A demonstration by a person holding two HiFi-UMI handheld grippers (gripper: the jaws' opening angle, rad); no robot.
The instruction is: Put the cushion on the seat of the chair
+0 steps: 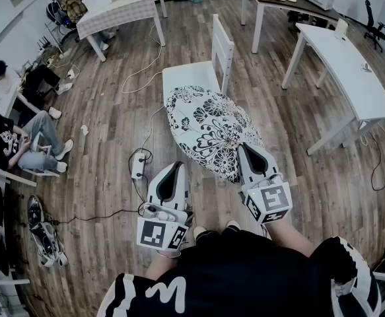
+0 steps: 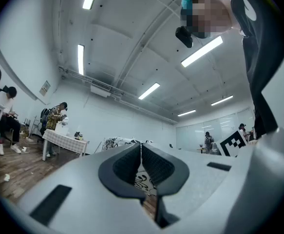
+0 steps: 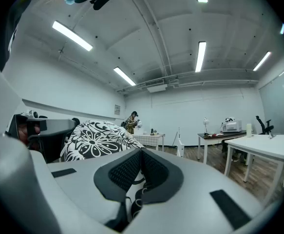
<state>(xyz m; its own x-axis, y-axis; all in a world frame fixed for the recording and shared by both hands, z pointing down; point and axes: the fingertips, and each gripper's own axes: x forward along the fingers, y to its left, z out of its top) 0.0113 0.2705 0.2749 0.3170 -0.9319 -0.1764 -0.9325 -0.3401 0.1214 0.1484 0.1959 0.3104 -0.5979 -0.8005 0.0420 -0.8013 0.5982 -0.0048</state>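
Pinching the floral cushion at its near edge, left tool and right tool both clamp its fabric; the white chair stands just beyond them.

Chair — white, slatted back, upright, seat bare. Cushion — oval, white with black floral print, near edge clamped in left gripper and right gripper, far end overlapping the seat's front edge; contact cannot be told.
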